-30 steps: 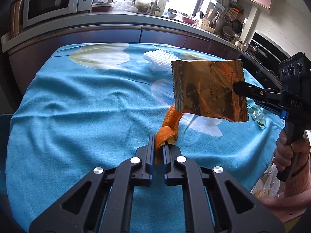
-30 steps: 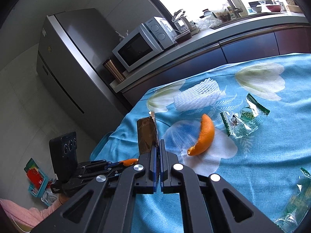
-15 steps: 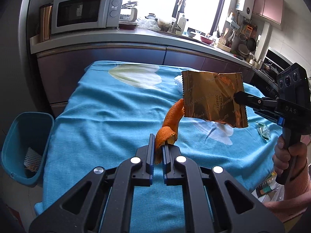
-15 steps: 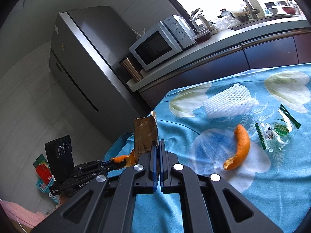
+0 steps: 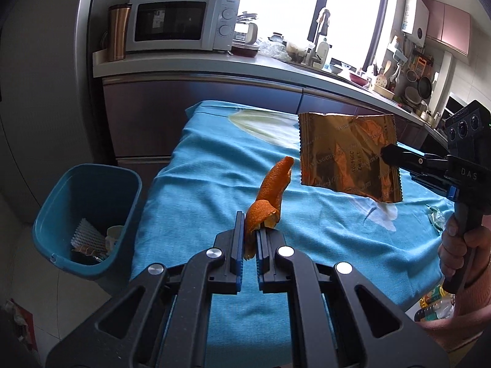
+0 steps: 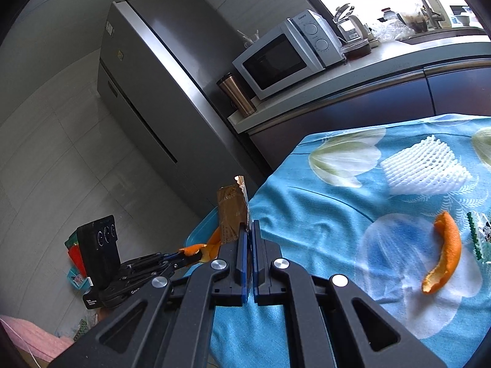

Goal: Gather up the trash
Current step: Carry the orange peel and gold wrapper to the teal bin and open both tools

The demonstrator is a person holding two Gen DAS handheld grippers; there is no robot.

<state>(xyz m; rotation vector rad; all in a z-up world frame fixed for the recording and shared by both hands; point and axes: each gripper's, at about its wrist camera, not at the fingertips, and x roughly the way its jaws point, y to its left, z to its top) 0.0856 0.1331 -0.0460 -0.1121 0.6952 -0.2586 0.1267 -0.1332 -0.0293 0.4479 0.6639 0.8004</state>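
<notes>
A: Two pieces of trash are up off the table at once. Closest in, the left gripper [image 5: 251,233] has its jaws clenched on a curl of orange peel [image 5: 270,194], and the peel sticks up clear of the blue cloth [image 5: 190,190].

B: And the other hand?

A: Just beyond, the right gripper [image 5: 387,157] has its jaws pinched tight on the edge of a gold foil wrapper [image 5: 346,156], which hangs free in the air over the table.

B: What has changed in the last second?

A: Both hands have swung toward the table's end. A second ago only cloth and kitchen showed ahead of the left gripper; now the teal bin [image 5: 89,214] sits on the floor just off the table's corner, with scraps already inside.

B: So the carry is nearly done?

A: I judge so. Neither piece is over the bin's mouth yet, so letting go now would likely drop them on the cloth or floor.

B: Anything left farther out?

A: Yes, on the table: a second orange peel [image 6: 445,257], a clear wrapper with green edges [image 6: 478,236], and a white foam net [image 6: 425,168].
</notes>
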